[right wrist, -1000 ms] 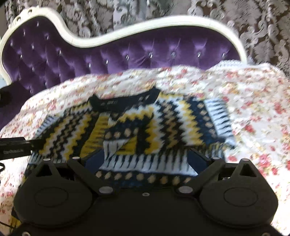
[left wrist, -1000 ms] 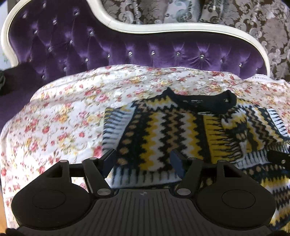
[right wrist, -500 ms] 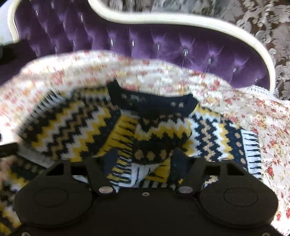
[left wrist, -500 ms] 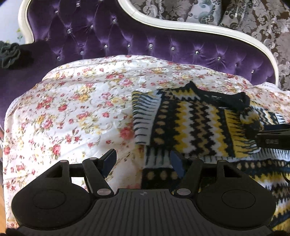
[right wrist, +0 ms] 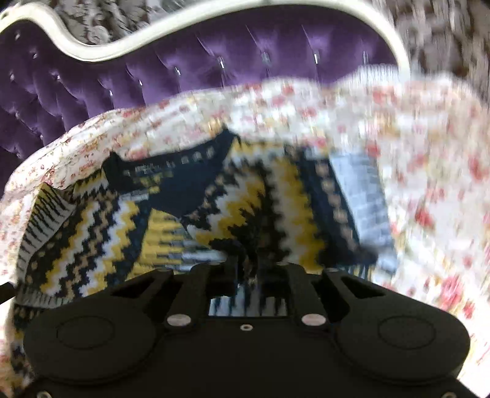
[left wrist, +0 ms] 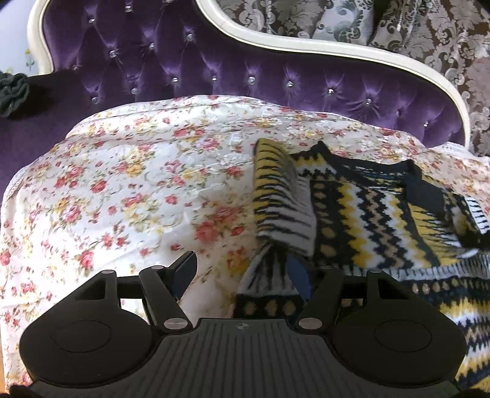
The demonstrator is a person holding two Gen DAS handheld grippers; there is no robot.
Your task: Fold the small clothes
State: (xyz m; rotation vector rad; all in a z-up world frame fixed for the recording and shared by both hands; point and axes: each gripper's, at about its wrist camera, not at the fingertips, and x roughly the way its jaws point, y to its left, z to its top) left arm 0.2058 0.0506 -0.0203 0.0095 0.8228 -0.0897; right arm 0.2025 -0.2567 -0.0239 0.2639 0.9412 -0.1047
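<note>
Nearest the left gripper [left wrist: 242, 272], the hem corner of the patterned sweater [left wrist: 367, 214] lies between its parted fingers: the right finger [left wrist: 298, 277] sits on or against the knit, the left finger [left wrist: 185, 271] stands over bare floral bedspread [left wrist: 122, 199], and neither pad presses the cloth. To that gripper's left the bedspread runs wide and flat, with free room out to its rounded edge. The gripper tilts steeply down toward the bed. The right gripper [right wrist: 248, 272], also pitched steeply down, has its jaws narrowing onto a bunched fold of the sweater's middle; dark knit sits between the two fingers and appears pinched there, though the view is blurred. Ahead of both tools the sweater lies on the bedspread, zigzag bands of yellow, white, tan and navy, one sleeve folded inward across the chest, its dark collar [right wrist: 171, 171] pointing away. Beyond it the bedspread ends at the tufted purple headboard [left wrist: 214, 61] with its curved white frame, and patterned curtains [left wrist: 428, 27] hang behind.
</note>
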